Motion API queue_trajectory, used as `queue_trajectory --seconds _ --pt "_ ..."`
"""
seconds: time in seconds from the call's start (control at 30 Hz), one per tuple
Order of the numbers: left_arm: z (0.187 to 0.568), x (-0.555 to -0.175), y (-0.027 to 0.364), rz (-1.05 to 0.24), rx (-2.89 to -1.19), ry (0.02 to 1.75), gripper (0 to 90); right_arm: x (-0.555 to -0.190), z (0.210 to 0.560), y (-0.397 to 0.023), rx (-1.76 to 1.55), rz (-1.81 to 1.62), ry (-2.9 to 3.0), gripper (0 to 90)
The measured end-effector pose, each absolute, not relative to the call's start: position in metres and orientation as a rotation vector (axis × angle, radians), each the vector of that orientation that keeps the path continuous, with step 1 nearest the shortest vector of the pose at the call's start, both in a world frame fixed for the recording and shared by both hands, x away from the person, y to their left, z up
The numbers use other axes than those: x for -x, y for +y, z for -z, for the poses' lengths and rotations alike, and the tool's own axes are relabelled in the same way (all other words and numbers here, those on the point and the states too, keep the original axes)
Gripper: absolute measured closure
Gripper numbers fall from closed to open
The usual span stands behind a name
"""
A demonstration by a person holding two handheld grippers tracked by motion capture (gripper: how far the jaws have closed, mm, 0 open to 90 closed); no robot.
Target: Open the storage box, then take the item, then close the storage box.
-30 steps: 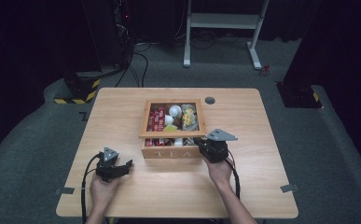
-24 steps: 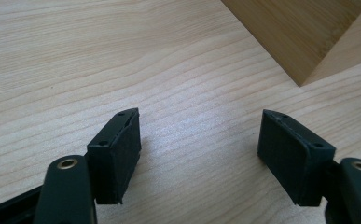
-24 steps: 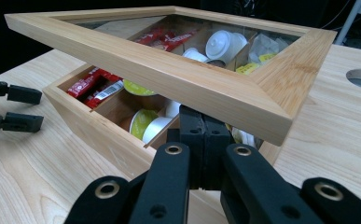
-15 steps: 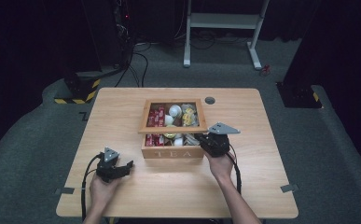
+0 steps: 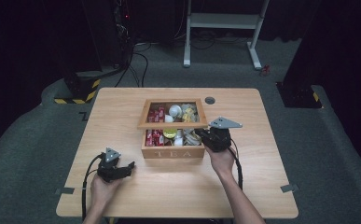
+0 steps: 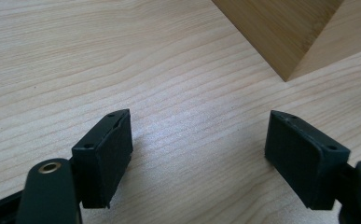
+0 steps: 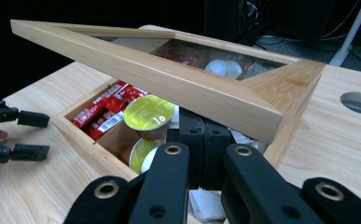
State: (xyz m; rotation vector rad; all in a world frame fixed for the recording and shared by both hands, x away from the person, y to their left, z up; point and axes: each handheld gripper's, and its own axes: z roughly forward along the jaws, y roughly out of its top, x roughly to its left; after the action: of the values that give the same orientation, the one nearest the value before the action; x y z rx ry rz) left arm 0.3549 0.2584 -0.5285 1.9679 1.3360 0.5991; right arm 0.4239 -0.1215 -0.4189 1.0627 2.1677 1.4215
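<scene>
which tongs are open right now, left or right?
The left tongs: the jaws stand wide apart over bare table, nothing between them. The right tongs are shut, tips under the raised lid of the tea box.

Raised lid (image 5: pixel 172 125) overhangs tea box (image 5: pixel 172 152) (narrow gap), bare table (image 5: pixel 169 186) in front

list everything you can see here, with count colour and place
table: 1, light wood, centre of the floor
tea box: 1, wood, mid table
lid: 1, wood frame with a clear pane, part raised over the box
red packets: several, box's left side
capsule: 1, yellow-green top, in the box front
white pods: a few, box's rear
hole: 1, grey, table's far edge
stand: 1, white, beyond the table
left claw: 1, black, open, on the table, left of the box
right claw: 1, black, shut, under the lid's front edge
</scene>
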Motion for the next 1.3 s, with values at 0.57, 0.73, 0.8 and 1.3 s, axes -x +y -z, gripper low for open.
queue_trajectory --seconds 0.57,0.73,0.8,1.3 --pt "0.523 -0.356 0.257 -0.528 -1.993 1.321 24.8 -0.431 0.406 -0.123 -1.085 -1.426 2.176 89.4" --pt "0.519 -0.357 0.255 -0.518 -1.989 1.296 25.8 -0.433 0.404 -0.123 -1.085 -1.429 2.173 89.4" --pt "0.518 -0.358 0.254 -0.509 -1.985 1.292 26.1 -0.434 0.403 -0.123 -1.083 -1.431 2.172 89.4" --pt "0.507 -0.364 0.247 -0.481 -1.966 1.258 27.7 -0.436 0.4 -0.124 -1.076 -1.424 2.179 89.3"
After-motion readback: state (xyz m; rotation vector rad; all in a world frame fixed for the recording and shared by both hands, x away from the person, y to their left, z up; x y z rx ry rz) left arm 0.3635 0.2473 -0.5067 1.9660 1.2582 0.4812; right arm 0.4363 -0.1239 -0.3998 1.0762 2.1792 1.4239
